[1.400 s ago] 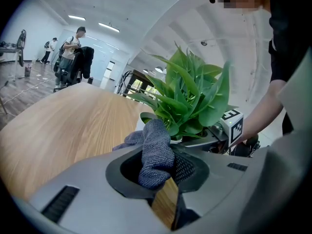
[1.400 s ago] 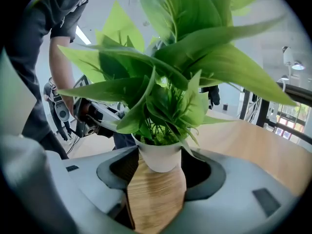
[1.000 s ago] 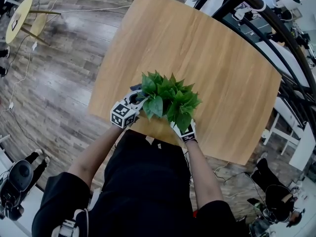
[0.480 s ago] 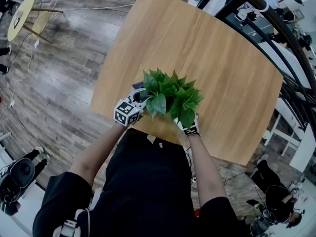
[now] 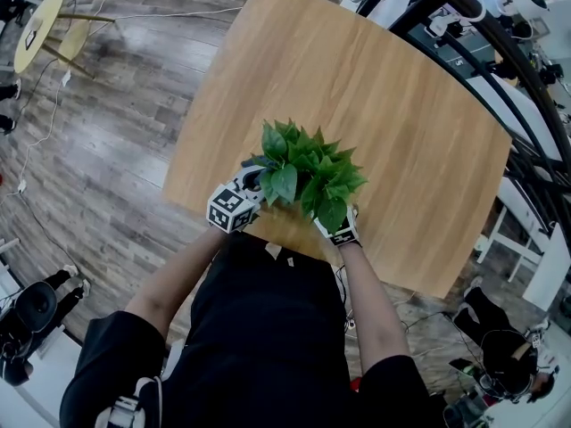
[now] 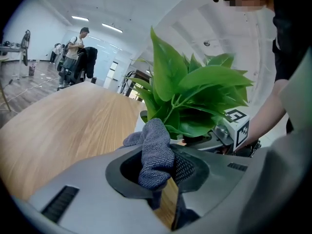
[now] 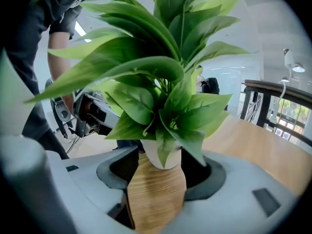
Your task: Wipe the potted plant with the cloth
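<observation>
A leafy green potted plant (image 5: 308,176) stands on the wooden table (image 5: 393,105), near its front edge. My left gripper (image 6: 163,167) is shut on a grey cloth (image 6: 155,150), which pokes up from the jaws against the plant's left leaves (image 6: 190,91). In the head view its marker cube (image 5: 230,208) sits just left of the foliage. My right gripper (image 7: 163,172) has its jaws on both sides of the white pot (image 7: 163,155), closed against it. Its cube (image 5: 341,233) shows under the front leaves. The leaves hide both sets of fingertips in the head view.
The table's front edge (image 5: 294,248) lies right behind the grippers, against the person's body. Dark railings (image 5: 526,123) run past the table's right side. A small round yellow table (image 5: 36,29) stands on the wood floor far left. People stand far off in the left gripper view.
The left gripper with the cloth has shifted slightly along the plant's left leaves. The right gripper and the pot have stayed in place.
</observation>
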Available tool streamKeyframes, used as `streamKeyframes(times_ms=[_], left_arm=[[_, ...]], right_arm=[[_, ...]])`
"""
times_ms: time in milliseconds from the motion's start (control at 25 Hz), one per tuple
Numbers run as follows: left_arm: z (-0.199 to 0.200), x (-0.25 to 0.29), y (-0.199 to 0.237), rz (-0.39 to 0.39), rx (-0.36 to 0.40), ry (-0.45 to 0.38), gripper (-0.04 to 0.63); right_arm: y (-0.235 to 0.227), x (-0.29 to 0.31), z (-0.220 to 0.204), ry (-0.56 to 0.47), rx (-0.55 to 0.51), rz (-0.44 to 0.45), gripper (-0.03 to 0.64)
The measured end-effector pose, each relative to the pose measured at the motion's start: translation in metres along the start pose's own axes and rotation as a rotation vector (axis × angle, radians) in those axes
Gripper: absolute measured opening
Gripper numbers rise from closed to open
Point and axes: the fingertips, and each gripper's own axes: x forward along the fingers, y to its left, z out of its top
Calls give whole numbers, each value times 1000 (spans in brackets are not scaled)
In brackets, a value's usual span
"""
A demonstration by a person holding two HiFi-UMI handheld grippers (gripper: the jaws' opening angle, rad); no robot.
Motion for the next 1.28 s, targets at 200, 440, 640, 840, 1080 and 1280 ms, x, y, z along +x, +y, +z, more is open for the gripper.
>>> streamKeyframes(times_ms=[200,440,640,840,1080,1280], left_arm=[[8,-3,17,37,-10,-19,109],[7,-3,15,33,-9,-21,109],[8,0,15,45,-5,-22,109],[4,-1,8,50,-10,-15,109],[-8,-2,-16,20,-11,21,109],[-14,3,-21,19,9,23,109]], right_arm=[[19,-6,-7,9,-17,44,258],[-11,-16,-4,-44,85,-91,258],[-8,-6,10,-47,17,-52,258],[-8,-3,9,-50,79,-108,258],[-9,-3,9,-67,103,-131,258],[-7,-4,7,-72,129,-143,258]])
